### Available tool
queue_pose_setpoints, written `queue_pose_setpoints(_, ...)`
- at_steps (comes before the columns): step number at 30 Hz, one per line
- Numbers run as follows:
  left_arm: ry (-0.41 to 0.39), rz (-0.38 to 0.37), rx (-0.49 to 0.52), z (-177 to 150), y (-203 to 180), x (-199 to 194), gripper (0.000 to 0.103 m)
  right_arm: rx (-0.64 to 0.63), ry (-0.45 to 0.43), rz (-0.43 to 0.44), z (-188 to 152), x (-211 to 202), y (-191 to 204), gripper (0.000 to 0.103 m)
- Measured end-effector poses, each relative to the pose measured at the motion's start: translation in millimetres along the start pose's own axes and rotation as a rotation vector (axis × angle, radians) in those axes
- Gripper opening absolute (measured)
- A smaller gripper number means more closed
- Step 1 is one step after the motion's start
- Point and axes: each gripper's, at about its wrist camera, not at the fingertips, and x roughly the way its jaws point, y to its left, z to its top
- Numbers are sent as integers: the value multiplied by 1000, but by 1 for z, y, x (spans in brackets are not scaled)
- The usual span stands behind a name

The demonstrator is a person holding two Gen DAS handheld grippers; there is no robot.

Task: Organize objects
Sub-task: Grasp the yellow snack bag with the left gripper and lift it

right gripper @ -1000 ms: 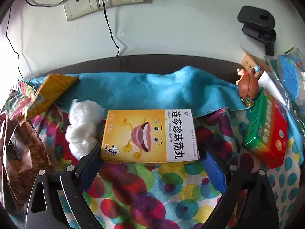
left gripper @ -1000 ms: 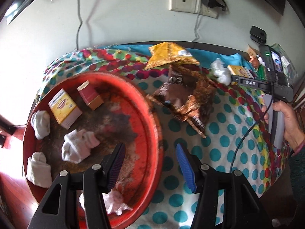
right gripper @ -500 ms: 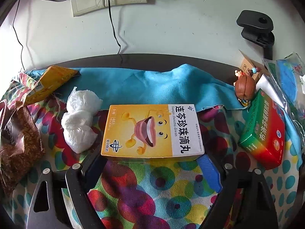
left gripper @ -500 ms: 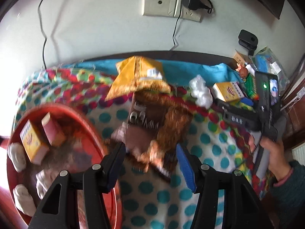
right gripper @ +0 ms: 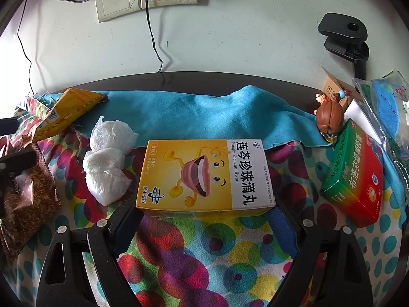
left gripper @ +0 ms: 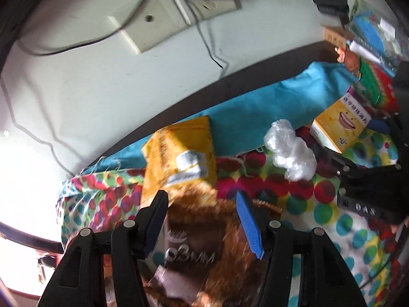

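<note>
The left gripper (left gripper: 202, 213) is held open over a brown snack bag (left gripper: 204, 250), its pads (left gripper: 249, 223) clear of it. Rightward, a yellow box (right gripper: 205, 175) is straddled by the right gripper (right gripper: 204, 220), whose widely parted jaws have just been narrowing.

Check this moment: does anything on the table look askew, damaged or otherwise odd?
Nothing looks spilled or broken. The blue cloth lies rumpled along the back edge, the yellow packet lies crooked, half on it, and the yellow box rests between the open right gripper's fingers.
</note>
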Motion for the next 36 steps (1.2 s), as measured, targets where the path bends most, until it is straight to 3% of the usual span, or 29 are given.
queue_pose_setpoints(9,77,133,-48,18,0,48,57,1,0,0,0,-1,-1,89)
queue_pose_setpoints(14,75,103,-107,13,15,62,56,1,1,-1,0,0,-1,89)
queue_pose_setpoints(21,-23,114,-136,7,24,46,25,1,1,-2,0,1,1,89)
queue_pose_setpoints(26,-71,27,-242,2,46,30,17,2,1,-2,1,1,1,89)
queue_pose_setpoints(36,-117,-113,-370,-15,59,-1,16,1,2,-3,0,1,0,89)
